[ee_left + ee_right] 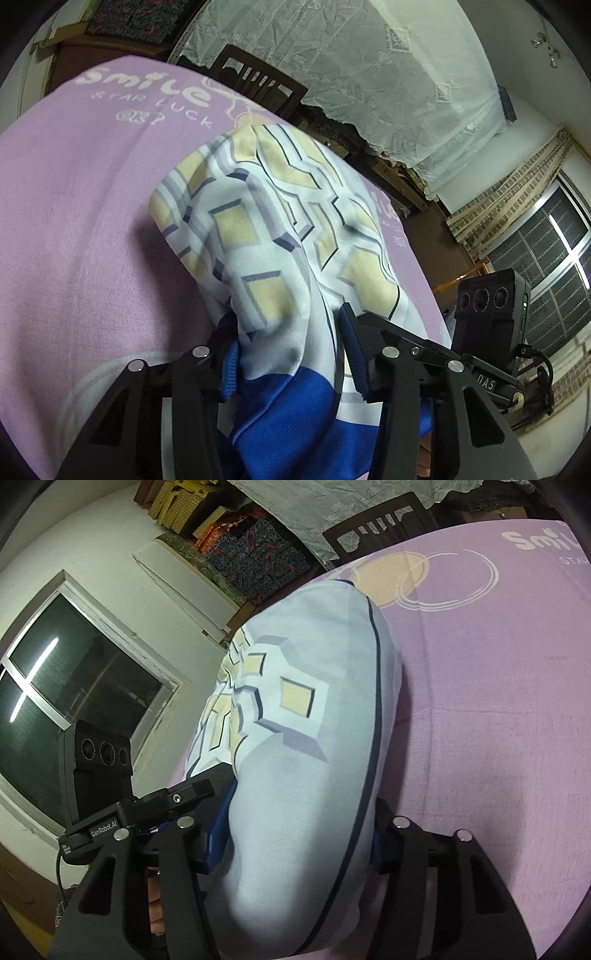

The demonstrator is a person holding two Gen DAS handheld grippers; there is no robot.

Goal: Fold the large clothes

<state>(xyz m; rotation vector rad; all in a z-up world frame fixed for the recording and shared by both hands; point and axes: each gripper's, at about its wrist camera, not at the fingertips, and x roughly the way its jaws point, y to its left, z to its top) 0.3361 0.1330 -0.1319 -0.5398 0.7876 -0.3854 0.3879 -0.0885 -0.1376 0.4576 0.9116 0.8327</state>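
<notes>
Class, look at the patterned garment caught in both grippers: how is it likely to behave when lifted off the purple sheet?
The patterned garment will probably sag between the left gripper and right gripper, since it already bunches into soft folds. It looks thin, so likely light. Its smooth surface may slip from a partial pinch.

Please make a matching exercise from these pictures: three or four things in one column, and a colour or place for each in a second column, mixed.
1. bedsheet
2. garment
3. chair
4. window

a. dark wood, beyond the bed
b. lilac, white lettering
c. pale, yellow diamonds, between the fingers
d. dark glass, in the white wall

Pairs: 1-b, 2-c, 3-a, 4-d
</notes>
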